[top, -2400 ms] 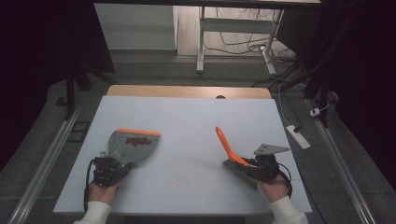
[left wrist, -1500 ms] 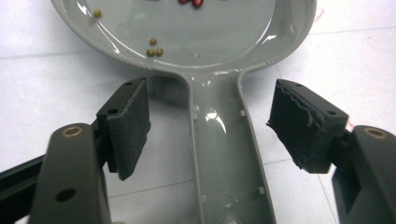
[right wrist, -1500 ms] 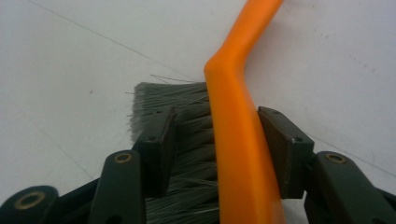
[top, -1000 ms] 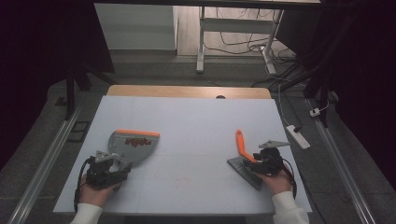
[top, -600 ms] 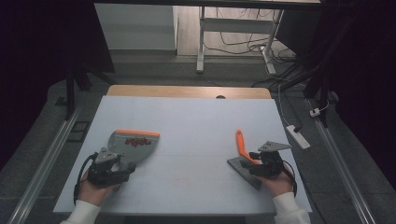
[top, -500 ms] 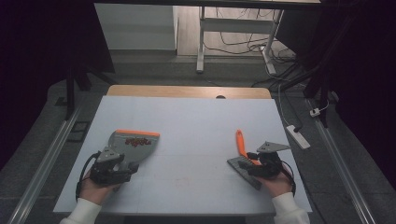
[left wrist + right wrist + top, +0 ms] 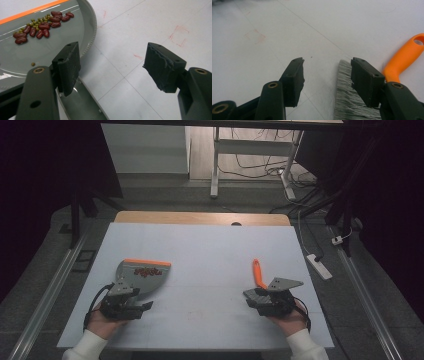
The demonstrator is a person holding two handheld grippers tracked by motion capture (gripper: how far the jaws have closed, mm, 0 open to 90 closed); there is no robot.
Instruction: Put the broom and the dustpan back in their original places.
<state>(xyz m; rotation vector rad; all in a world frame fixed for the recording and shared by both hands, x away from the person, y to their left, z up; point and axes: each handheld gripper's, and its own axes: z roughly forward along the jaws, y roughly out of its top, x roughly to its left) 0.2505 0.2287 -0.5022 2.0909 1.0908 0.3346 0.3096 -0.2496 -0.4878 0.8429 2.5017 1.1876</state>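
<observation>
Left gripper (image 7: 124, 304) low at the near-left of the white table (image 7: 210, 250), jaws spread wide, nothing between them. In the left gripper view (image 7: 112, 67), one black pad hanging just over the rim of the grey dustpan (image 7: 37, 47), the other well out over bare tabletop. Dustpan lying flat, orange lip (image 7: 147, 263) on its far edge, handle pointing back toward the left hand (image 7: 102, 322). Inside, a loose cluster of red kidney beans (image 7: 41, 26) mixed with small green mung beans (image 7: 37, 22), gathered close to the orange lip; one stray green bean nearer the handle.

Over on the right, right gripper (image 7: 267, 301) also down at table level, jaws parted and empty. In the right gripper view (image 7: 327, 75), grey bristles (image 7: 348, 100) of the hand brush running just beside the right-hand pad, touching or nearly so, hard to say which. Brush's orange handle (image 7: 405, 58) angling away beyond that pad, hanging hole at its tip. Seen from the high view, brush (image 7: 258, 274) lying on the table just ahead of the right gripper, well apart from the dustpan. Faint red pen marks on the table between the two.
</observation>
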